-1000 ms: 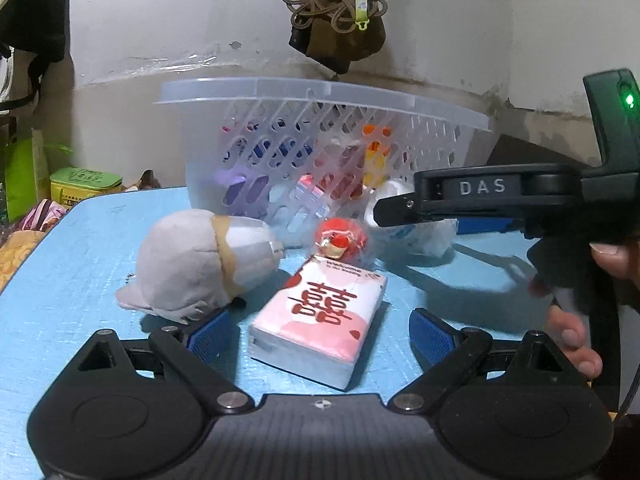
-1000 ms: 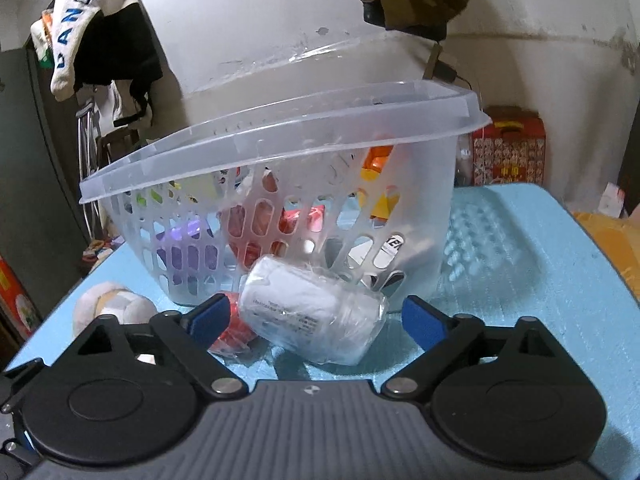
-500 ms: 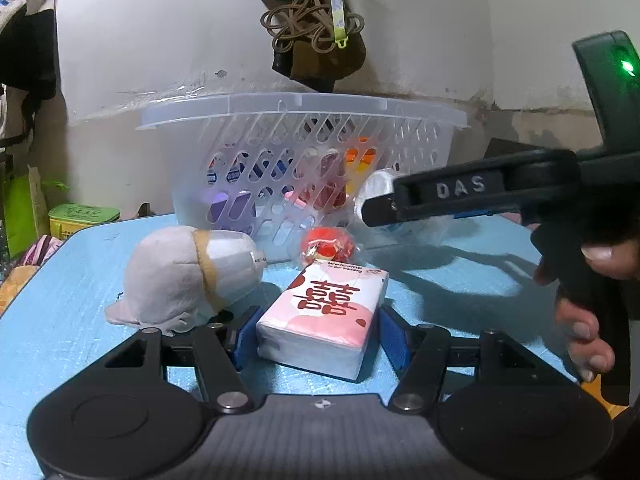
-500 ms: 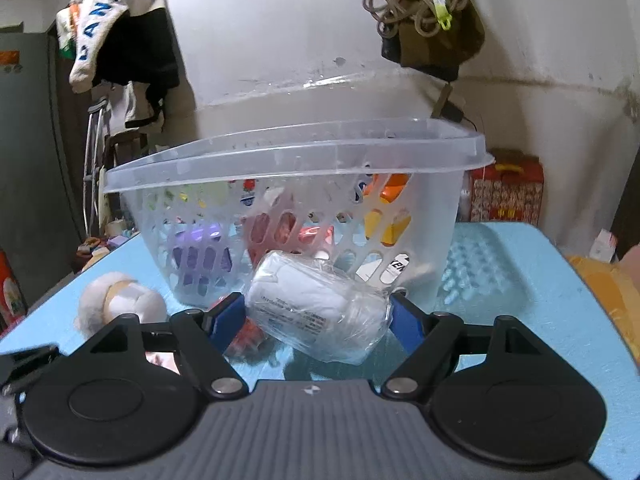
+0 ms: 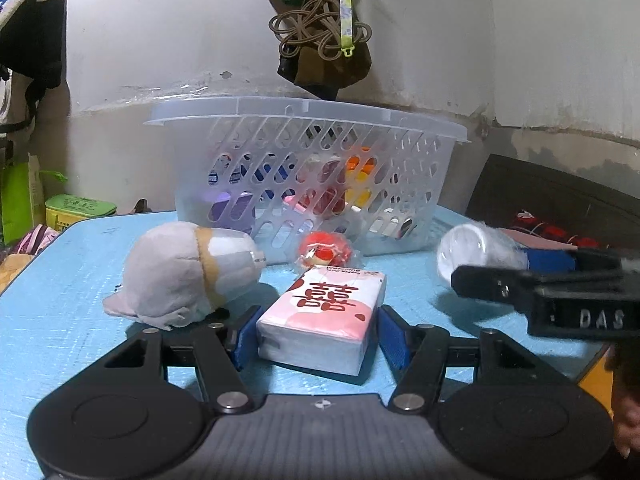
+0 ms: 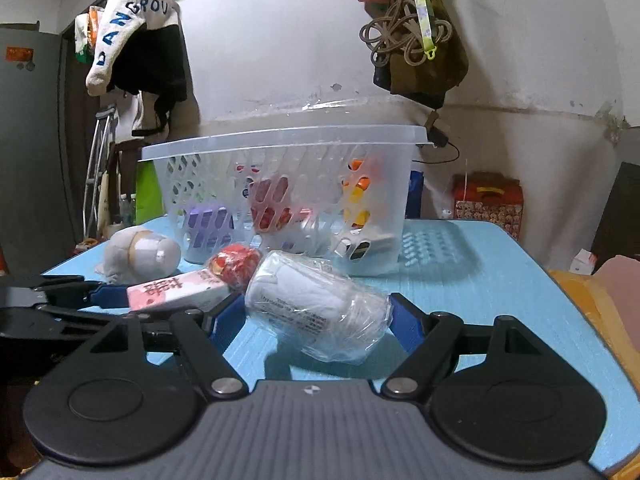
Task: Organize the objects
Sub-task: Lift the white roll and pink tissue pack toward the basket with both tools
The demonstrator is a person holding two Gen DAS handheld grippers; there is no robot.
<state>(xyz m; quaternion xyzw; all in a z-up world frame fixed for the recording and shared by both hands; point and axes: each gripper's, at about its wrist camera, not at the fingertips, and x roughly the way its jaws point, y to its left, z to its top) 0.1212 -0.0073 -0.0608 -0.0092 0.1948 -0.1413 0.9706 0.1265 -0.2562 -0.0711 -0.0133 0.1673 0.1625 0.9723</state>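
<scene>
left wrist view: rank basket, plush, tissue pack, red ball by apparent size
1. basket, largest although farthest back.
2. plush.
3. tissue pack: close to the plush, and it sits nearer the camera between the left tongs, so this order is unsure.
4. red ball, clearly smallest.

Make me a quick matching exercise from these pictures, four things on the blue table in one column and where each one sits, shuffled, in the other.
Things:
1. pink and white tissue pack
2. white roll in clear wrap
3. grey plush toy
4. orange and yellow item

Places:
A. inside the translucent plastic basket
B. between the left gripper fingers
C. lying free on the table, left of the tissue pack
D. between the right gripper fingers

Pairs: 1-B, 2-D, 3-C, 4-A
</scene>
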